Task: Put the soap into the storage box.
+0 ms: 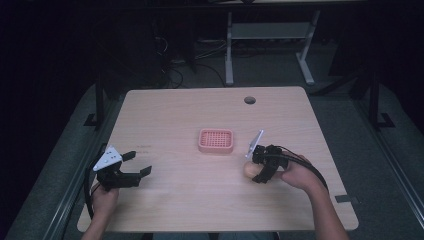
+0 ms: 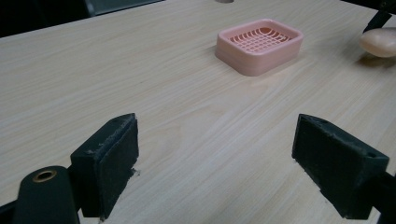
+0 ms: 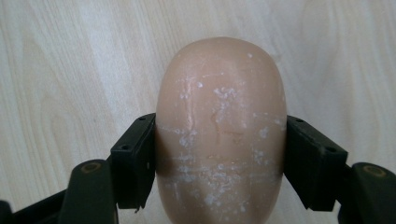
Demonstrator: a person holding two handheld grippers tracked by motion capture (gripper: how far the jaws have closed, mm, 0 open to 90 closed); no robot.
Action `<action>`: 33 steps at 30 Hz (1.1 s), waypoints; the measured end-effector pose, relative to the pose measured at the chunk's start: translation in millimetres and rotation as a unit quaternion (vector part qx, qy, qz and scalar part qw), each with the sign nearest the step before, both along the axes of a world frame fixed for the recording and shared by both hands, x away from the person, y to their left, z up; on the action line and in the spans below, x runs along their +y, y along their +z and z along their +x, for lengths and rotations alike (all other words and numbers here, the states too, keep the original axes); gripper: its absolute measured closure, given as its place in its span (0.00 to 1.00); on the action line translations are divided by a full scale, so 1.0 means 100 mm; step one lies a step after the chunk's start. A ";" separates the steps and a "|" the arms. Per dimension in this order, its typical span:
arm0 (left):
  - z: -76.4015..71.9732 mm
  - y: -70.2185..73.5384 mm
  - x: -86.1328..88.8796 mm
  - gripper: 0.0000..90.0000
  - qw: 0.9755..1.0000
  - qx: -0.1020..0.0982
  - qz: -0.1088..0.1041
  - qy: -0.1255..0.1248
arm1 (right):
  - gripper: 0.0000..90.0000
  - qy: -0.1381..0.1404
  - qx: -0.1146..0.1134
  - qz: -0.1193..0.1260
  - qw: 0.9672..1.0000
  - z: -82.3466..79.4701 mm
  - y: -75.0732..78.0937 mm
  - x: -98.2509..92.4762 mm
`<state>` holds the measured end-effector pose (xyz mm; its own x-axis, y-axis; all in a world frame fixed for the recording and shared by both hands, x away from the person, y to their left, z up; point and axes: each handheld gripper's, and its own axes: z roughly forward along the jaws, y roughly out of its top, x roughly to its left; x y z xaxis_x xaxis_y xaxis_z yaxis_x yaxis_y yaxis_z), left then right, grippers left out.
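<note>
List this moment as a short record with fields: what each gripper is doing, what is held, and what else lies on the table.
right gripper: shut on the soap bar, a jaw on each side of it
soap bar: beige, rounded, with white flecks, low over the table
left gripper: open, jaws wide apart, nothing between them
soap dish: pink, slotted, empty, near the table's middle, apart from both grippers
table: light wood, with a round hole near its far edge
</note>
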<state>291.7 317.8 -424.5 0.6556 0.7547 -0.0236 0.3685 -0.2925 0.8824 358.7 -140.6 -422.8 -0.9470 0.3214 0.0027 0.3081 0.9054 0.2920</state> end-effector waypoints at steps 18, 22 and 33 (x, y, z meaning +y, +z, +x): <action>0.00 0.00 0.00 0.16 1.000 0.003 -0.004 0.003 | 0.35 0.016 -0.010 0.018 1.000 0.21 0.17 0.13; 0.00 0.00 0.00 0.16 1.000 0.005 -0.003 0.004 | 0.35 0.019 -0.011 0.022 1.000 0.26 0.20 0.19; 0.00 -0.01 0.01 0.16 1.000 0.006 -0.004 0.005 | 0.35 0.033 -0.014 0.024 0.999 0.43 0.24 0.38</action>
